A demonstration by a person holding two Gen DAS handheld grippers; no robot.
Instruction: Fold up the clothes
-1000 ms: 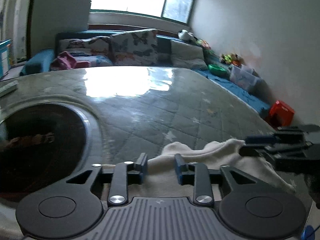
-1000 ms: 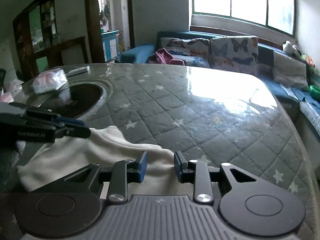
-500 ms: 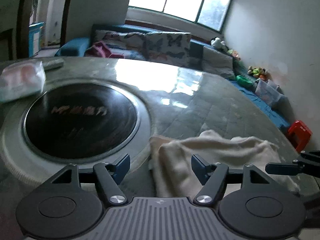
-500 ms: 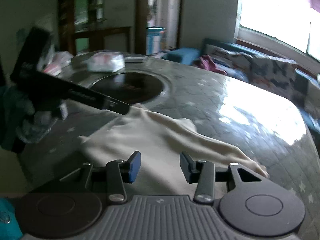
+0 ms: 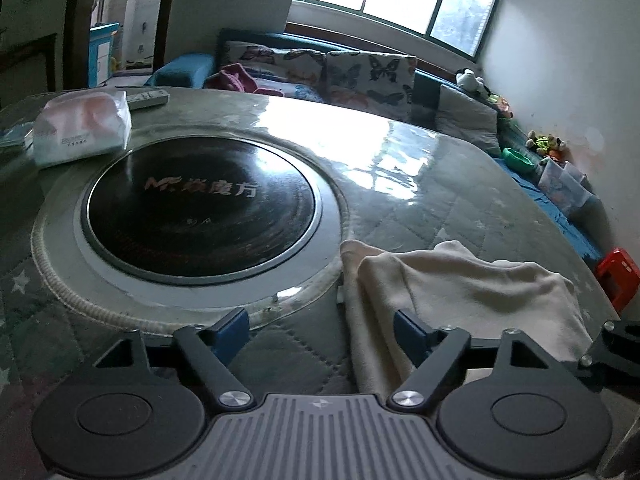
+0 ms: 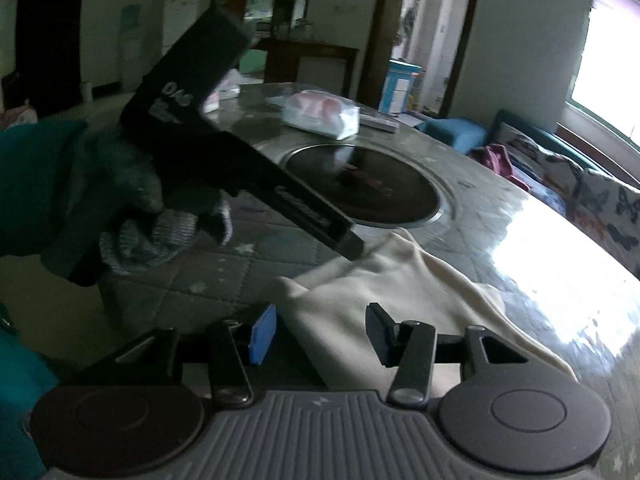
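Observation:
A cream garment (image 5: 460,292) lies folded and rumpled on the quilted table top near the front edge; it also shows in the right wrist view (image 6: 384,292). My left gripper (image 5: 322,330) is open, low over the garment's left edge, holding nothing. My right gripper (image 6: 322,334) is open over the garment's near corner, holding nothing. The left gripper's body (image 6: 248,184), held by a gloved hand, shows in the right wrist view with its tip at the garment's far edge. Part of the right gripper (image 5: 616,344) shows at the right edge of the left wrist view.
A round black hotplate (image 5: 200,208) is set in the table (image 5: 420,168) left of the garment. A tissue pack (image 5: 80,128) and a remote (image 5: 146,98) lie at the far left. A sofa with cushions (image 5: 360,76) stands behind. A red stool (image 5: 618,276) is at the right.
Both grippers have opened wide and let go of the garment, which now lies flat on the table. Both have swung left towards the hotplate side.

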